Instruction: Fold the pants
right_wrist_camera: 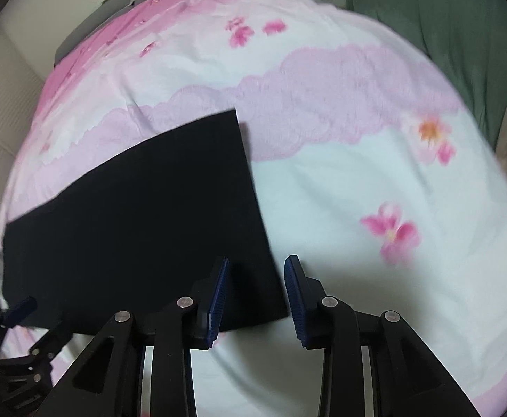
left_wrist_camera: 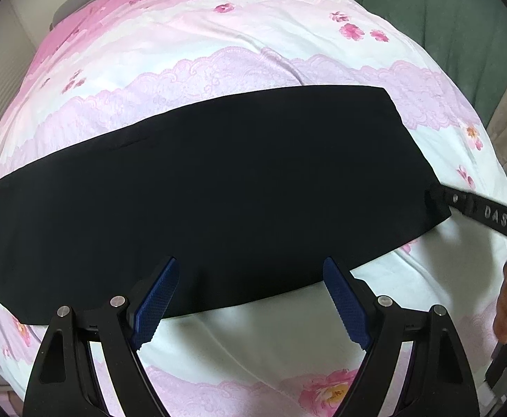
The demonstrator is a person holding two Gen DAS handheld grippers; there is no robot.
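Observation:
The black pants (left_wrist_camera: 211, 187) lie flat on the bed as a long folded strip running left to right. My left gripper (left_wrist_camera: 250, 288) is open and empty, hovering over the pants' near edge around the middle. My right gripper (right_wrist_camera: 255, 278) is open and empty at the pants' right end (right_wrist_camera: 149, 215), its left finger over the cloth, its right finger over the sheet. In the left wrist view the right gripper (left_wrist_camera: 476, 208) shows at the pants' right end. In the right wrist view the left gripper (right_wrist_camera: 20, 312) shows at the lower left.
The bed is covered by a pink and white flowered sheet (left_wrist_camera: 253, 34). A green curtain (left_wrist_camera: 462, 34) hangs beyond the right side of the bed. A pale wall (right_wrist_camera: 3, 87) lies to the left.

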